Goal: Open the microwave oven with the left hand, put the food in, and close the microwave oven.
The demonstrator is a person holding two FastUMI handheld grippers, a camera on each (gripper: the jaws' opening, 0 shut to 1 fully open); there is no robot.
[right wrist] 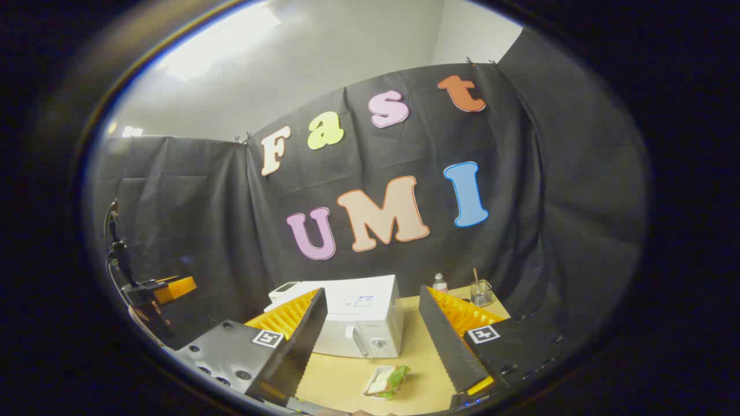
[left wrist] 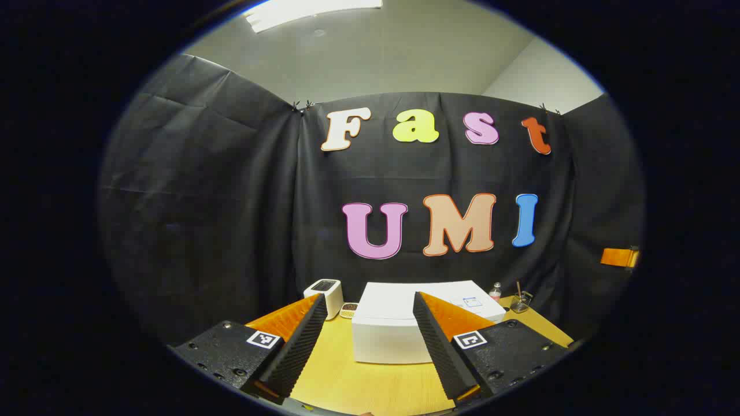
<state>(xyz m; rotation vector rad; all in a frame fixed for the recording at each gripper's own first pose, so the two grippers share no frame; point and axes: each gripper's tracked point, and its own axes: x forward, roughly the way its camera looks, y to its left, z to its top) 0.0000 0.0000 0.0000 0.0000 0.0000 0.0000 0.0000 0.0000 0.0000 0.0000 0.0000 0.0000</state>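
On the wooden desk (left wrist: 370,384) we see our things lined up near the back edge. Going left to right in the left gripper view, a small white box-shaped machine (left wrist: 325,294) stands near the back left corner. Just beside it lies a small dish (left wrist: 348,311). Next comes the white microwave oven (left wrist: 404,323), in the middle of the desk, with its door shut. Past it, by the back right corner, stand a little bottle (left wrist: 495,290) and a glass jar (left wrist: 522,301) with a stick in it.

Our left gripper (left wrist: 367,323) hangs over the front edge, its fingers spread wide with nothing between them.

Our right gripper (right wrist: 373,332) is spread wide too, and holds nothing. Between its fingers, in the right gripper view, we see the microwave's handle and knob. Close to the front edge sits the food (right wrist: 388,381), a sandwich with green leaves in a small tray, well apart from the microwave. Far to the left is an orange and black gripper, farther off.
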